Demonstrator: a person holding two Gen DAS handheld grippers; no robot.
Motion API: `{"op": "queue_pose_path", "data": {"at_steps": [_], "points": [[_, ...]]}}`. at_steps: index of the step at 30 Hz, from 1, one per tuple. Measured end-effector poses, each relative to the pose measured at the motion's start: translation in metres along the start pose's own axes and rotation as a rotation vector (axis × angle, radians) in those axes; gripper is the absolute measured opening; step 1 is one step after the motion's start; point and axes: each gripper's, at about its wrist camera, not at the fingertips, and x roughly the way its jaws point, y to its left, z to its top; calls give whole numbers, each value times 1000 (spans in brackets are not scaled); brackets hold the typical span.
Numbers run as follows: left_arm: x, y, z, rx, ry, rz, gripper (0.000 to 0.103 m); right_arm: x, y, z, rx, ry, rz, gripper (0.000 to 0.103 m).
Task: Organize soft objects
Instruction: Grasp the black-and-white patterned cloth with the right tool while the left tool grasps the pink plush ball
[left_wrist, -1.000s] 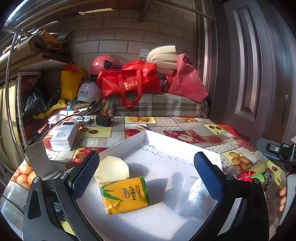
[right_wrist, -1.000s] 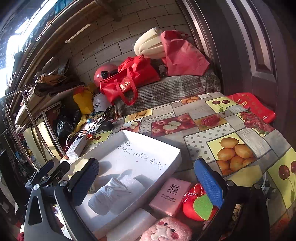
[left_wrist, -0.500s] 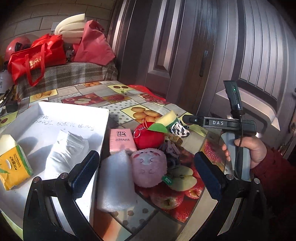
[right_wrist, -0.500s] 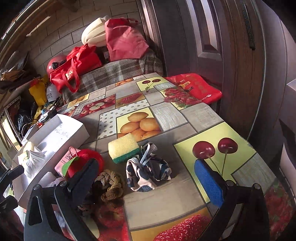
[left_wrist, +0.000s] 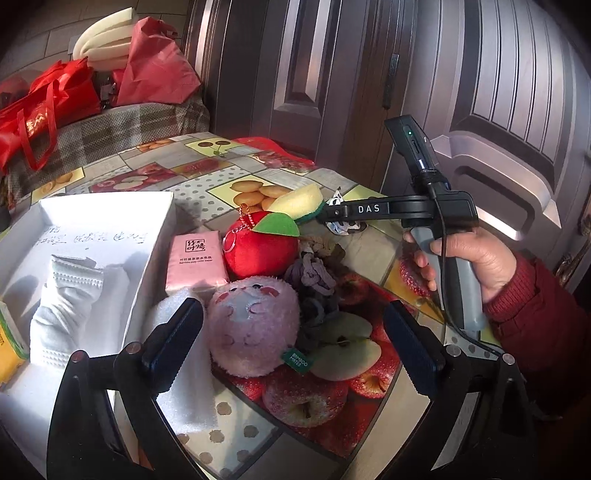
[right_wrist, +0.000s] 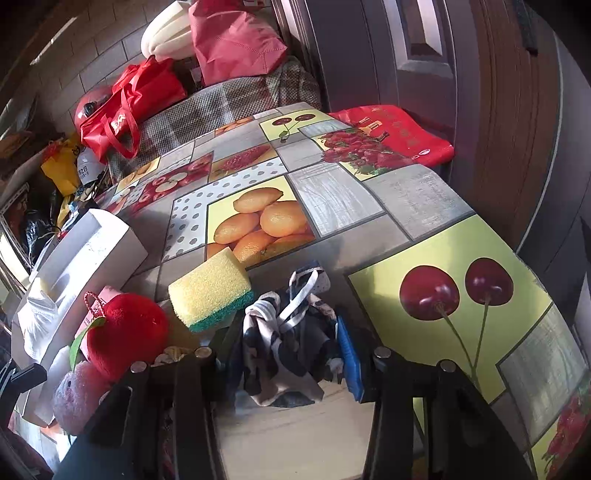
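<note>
1. We found the right gripper (right_wrist: 288, 354) clamped on the black-and-white cloth (right_wrist: 284, 350), beside the sponge (right_wrist: 210, 291).
2. The left gripper (left_wrist: 291, 347) stood spread wide over the pink plush (left_wrist: 255, 325), near the white box (left_wrist: 147, 258).

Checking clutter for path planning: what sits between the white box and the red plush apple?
In the left wrist view, a pink tissue pack lies between the white cardboard box and the red plush apple, close against both.

My right gripper (left_wrist: 334, 218) has "DAS" on its side. A small green tag (left_wrist: 297, 361) on the pink plush toy (left_wrist: 254, 325) says "BAMBOO MATES" (other writing is too small to read).
</note>
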Motion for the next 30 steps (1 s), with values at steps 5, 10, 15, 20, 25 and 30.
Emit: {"op": "queue_pose_path", "data": {"at_steps": [5,10,15,20,25,30], "points": [[25,-7,10,40,60,9,98,-2,-4,2,32,-11,23,44],[28,-18,7,68,102,-43,98,-2,-6,2,44,-12,48,44],[1,-44,3,135,64,-83,98,0,-10,3,64,-8,68,44],[5,-25,19,120,67,19,98,0,-9,3,63,-13,75,44],[31,-24,8,152,161,45,97,0,-10,3,70,-9,80,44],[48,-32,-9,190,229,86,54,0,-11,3,70,-10,82,44]]}}
